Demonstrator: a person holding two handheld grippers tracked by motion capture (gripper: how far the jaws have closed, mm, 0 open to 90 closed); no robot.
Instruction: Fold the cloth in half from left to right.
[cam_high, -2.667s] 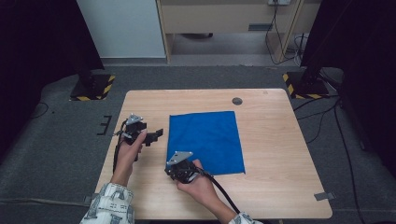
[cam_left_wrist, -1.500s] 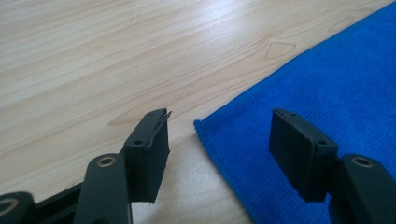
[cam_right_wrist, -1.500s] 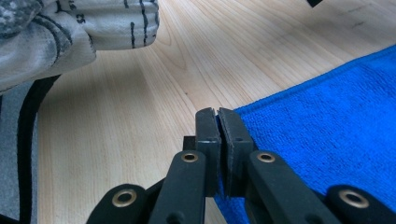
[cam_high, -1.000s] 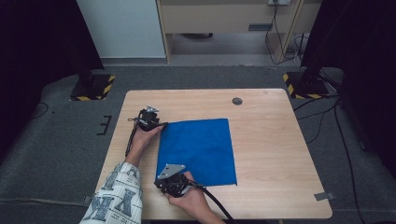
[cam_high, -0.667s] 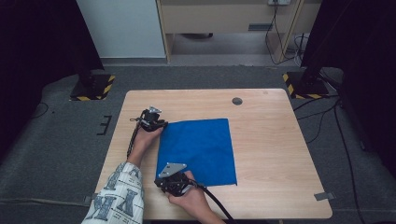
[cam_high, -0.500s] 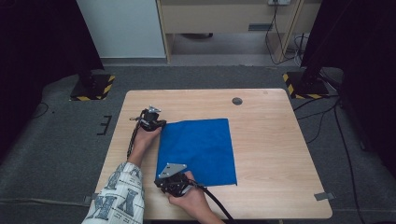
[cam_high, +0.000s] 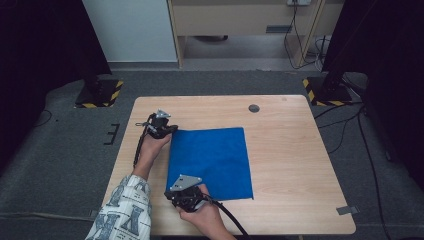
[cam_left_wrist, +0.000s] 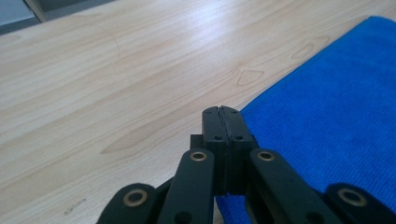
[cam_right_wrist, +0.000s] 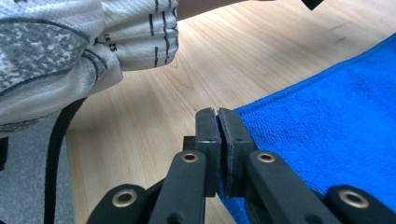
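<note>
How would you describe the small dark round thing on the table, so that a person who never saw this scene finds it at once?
Start at the light wooden table and find the blue cloth spread left of its middle. From the cloth's far right corner, look toward the table's far edge: the small dark disc lies there, apart from the cloth. It is round and dark grey, the one small thing on the bare wood.

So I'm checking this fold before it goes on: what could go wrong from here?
1. The left gripper pinches only the edge of the blue cloth's corner, so it may slip out on lifting.
2. The right gripper also bites thinly at its corner.
3. With the grips uneven, the cloth may drag or bunch on the table.
</note>
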